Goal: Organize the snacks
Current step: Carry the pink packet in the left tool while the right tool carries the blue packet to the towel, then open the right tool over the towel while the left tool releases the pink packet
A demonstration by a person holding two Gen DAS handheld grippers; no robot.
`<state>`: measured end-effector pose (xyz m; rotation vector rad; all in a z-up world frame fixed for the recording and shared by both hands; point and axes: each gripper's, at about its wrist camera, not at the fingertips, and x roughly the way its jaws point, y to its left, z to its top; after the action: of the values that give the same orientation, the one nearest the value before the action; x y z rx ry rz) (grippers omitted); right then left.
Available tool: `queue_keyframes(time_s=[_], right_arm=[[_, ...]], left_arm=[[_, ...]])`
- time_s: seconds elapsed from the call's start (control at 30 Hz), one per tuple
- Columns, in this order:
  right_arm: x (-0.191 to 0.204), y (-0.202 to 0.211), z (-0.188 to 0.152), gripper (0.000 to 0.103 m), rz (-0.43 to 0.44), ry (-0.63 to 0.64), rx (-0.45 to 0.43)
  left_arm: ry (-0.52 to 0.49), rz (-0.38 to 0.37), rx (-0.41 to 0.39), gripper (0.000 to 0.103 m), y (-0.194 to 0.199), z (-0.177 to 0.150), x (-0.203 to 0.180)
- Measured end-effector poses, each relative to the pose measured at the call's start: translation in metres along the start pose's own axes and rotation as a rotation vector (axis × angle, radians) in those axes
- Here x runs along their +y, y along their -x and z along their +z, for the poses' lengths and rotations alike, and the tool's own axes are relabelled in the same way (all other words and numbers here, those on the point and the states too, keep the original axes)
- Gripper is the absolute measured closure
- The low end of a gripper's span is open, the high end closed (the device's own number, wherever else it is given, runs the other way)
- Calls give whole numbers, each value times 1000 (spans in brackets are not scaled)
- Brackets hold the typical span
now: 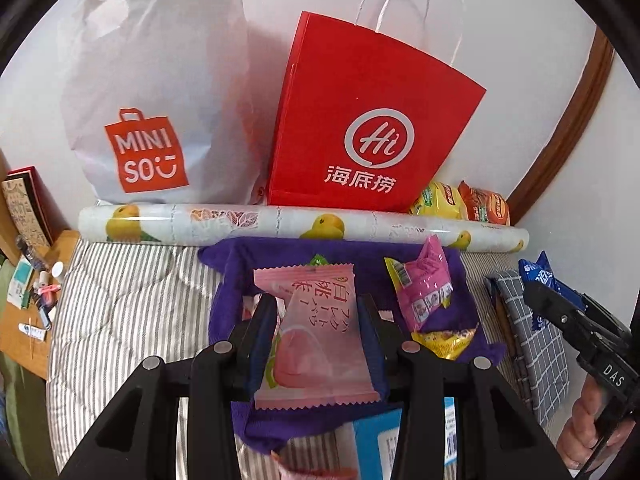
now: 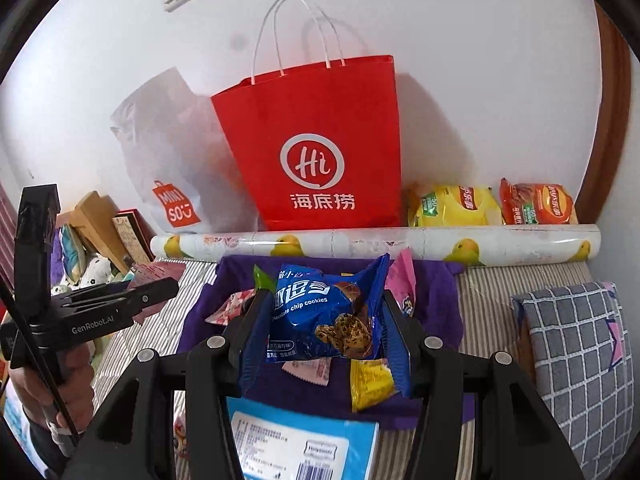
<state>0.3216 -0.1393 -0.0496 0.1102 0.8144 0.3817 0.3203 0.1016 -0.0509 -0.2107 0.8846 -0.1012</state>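
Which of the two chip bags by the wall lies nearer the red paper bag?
The yellow chip bag; it sits right beside the red bag, while the orange one lies farther right.

Soft, even daylight is filling both views, bright without harsh glare. The red paper bag [image 2: 320, 152] is throwing a faint shadow rightward onto the white wall [image 2: 480, 100], its handles shadowed there too. Fisheye distortion is bending the edges and darkening the corners into black. Close foreground parts are looking slightly soft.
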Motion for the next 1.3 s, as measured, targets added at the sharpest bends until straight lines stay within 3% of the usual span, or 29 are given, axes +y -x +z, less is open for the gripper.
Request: queue_keyframes(time_s=[0.4, 0.8, 1.3], right_arm=[[9, -48, 16, 51, 10, 37, 28], [1, -100, 0, 51, -21, 53, 134], [12, -134, -20, 51, -14, 108, 239]], left_arm=[[13, 12, 35, 64, -38, 15, 4], [15, 50, 97, 64, -73, 11, 15], [14, 51, 154, 64, -96, 5, 17]])
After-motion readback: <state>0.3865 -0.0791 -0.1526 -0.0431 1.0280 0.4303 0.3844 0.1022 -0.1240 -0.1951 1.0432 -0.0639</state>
